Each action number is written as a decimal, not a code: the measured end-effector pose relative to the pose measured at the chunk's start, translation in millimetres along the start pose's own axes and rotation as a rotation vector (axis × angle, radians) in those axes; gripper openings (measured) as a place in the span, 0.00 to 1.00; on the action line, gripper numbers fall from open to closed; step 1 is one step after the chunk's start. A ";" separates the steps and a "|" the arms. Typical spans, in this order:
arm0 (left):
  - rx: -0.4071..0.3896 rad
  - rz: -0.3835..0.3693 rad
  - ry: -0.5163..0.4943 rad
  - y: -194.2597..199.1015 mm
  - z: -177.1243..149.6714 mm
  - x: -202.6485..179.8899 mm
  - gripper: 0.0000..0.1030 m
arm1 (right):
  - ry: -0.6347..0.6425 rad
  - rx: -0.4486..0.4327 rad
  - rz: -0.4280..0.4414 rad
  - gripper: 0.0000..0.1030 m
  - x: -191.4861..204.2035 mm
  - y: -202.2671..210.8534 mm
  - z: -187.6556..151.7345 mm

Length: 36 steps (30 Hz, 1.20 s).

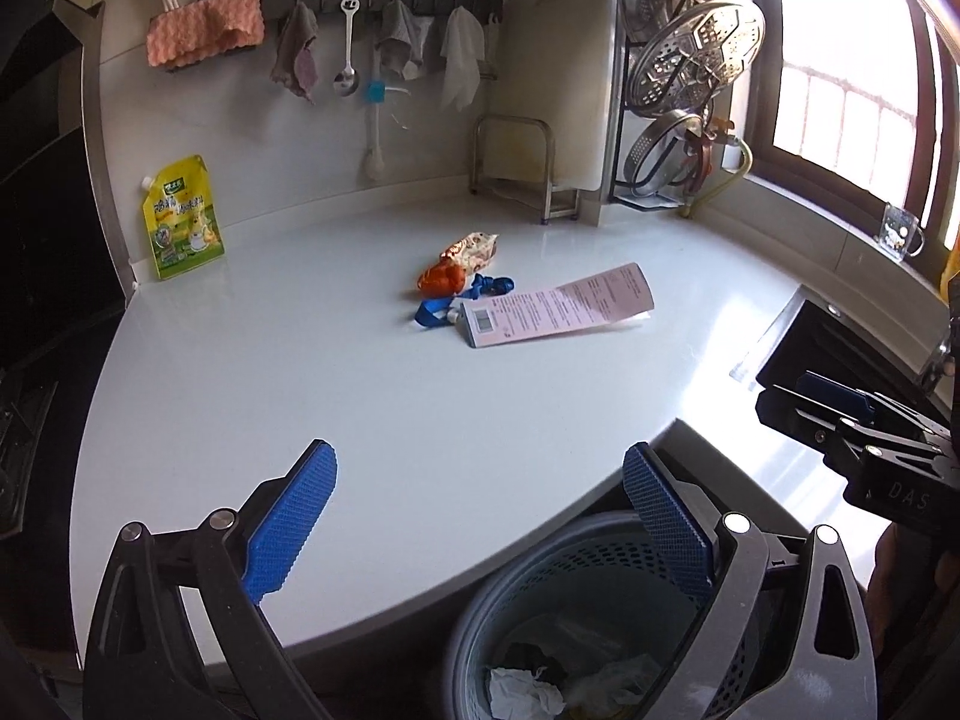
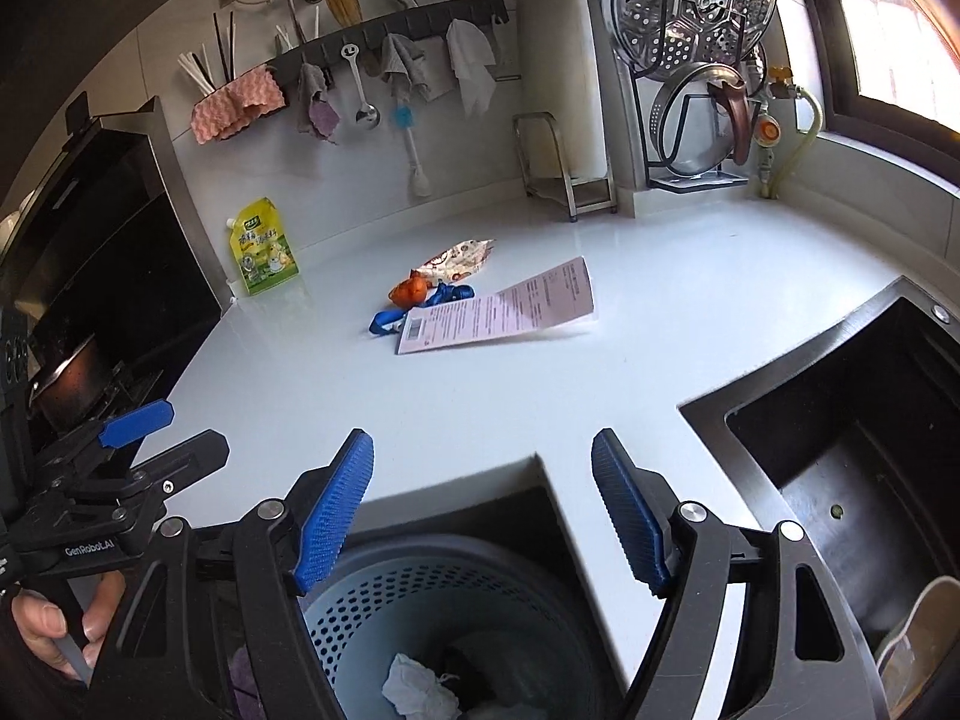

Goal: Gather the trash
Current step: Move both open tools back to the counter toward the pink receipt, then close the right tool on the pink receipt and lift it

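I read both views as daylit from the window (image 1: pixel 852 72) at upper right, which is blown out to white with a warm flare along the frame edge. The countertop (image 1: pixel 360 396) carries soft glare and faint shadows, while the left side falls into near-black. Fisheye bending curves all edges; focus stays sharp centrally.

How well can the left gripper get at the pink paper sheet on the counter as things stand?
Probably well. The left gripper is open and empty, and only bare counter lies between it and the pink paper sheet. The sheet lies flat, so pinching it may be awkward.
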<state>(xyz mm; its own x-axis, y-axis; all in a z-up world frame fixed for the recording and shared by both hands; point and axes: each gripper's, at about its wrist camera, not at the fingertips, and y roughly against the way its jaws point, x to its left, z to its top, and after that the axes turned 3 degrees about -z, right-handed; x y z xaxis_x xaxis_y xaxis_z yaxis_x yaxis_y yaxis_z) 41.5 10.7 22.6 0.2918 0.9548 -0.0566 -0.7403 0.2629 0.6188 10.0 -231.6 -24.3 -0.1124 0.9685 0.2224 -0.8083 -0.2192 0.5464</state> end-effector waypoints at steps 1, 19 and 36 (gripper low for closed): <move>-0.005 0.003 0.000 -3.9 5.5 0.9 0.92 | -0.003 0.001 -0.003 0.70 -2.5 -6.3 7.8; 0.038 0.055 0.038 -69.7 47.5 33.2 0.92 | 0.354 0.155 0.124 0.74 19.4 -137.7 96.7; 0.097 0.087 0.078 -98.7 39.9 60.8 0.92 | 0.600 0.367 0.210 0.74 32.2 -223.1 119.3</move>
<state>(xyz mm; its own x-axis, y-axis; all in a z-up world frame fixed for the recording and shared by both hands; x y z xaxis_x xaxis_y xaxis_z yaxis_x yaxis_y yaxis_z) 156.5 37.3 -10.7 0.1785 0.9822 -0.0580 -0.6977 0.1679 0.6964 255.6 -165.6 -42.7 -0.6256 0.7769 -0.0709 -0.5014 -0.3308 0.7995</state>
